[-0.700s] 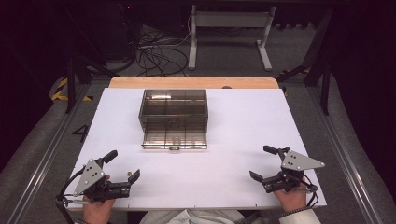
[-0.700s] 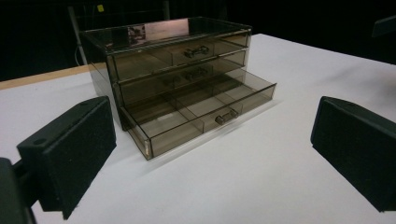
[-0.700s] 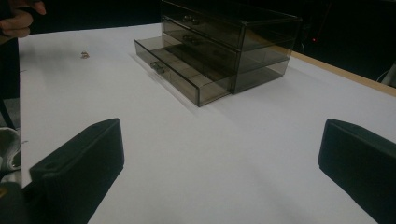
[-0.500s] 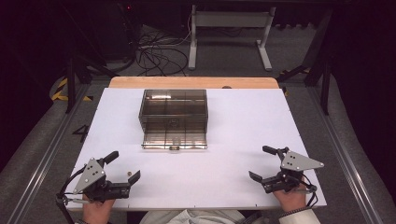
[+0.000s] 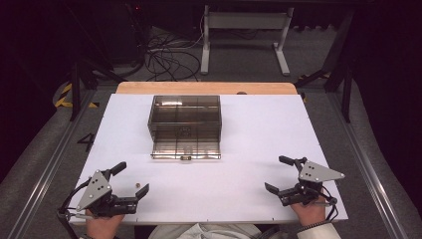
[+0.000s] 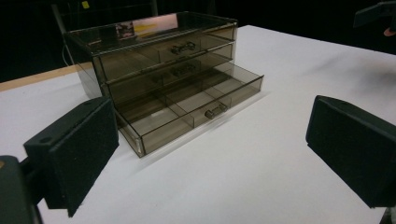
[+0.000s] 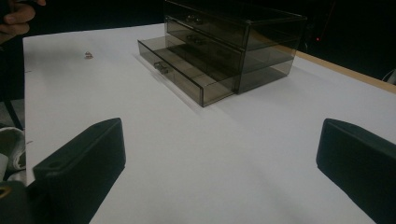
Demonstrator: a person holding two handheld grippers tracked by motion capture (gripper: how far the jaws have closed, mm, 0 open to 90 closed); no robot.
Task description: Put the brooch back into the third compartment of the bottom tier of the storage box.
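A smoky see-through drawer box [image 5: 185, 113] [image 6: 154, 60] [image 7: 233, 32] stands at the far middle of the white table [image 5: 249, 149]. Its bottom drawer [image 5: 186, 148] [image 6: 196, 109] [image 7: 187, 70] is pulled out toward me and looks empty; the two upper drawers are shut. A tiny brownish object [image 5: 137, 185] [image 7: 88, 55] lies on the table between the fingers of my left gripper [image 5: 131, 179], which rests open at the near left. My right gripper [image 5: 278, 173] rests open at the near right. Both pairs of jaws stand wide with nothing gripped, as the left gripper view [image 6: 210, 149] and right gripper view [image 7: 219, 158] show.
A wooden strip [image 5: 204, 88] runs along the table's far edge. Beyond it are cables [image 5: 169, 55] on the floor and a white metal stand [image 5: 244, 30]. Metal rails [image 5: 45, 169] run along both sides of the table.
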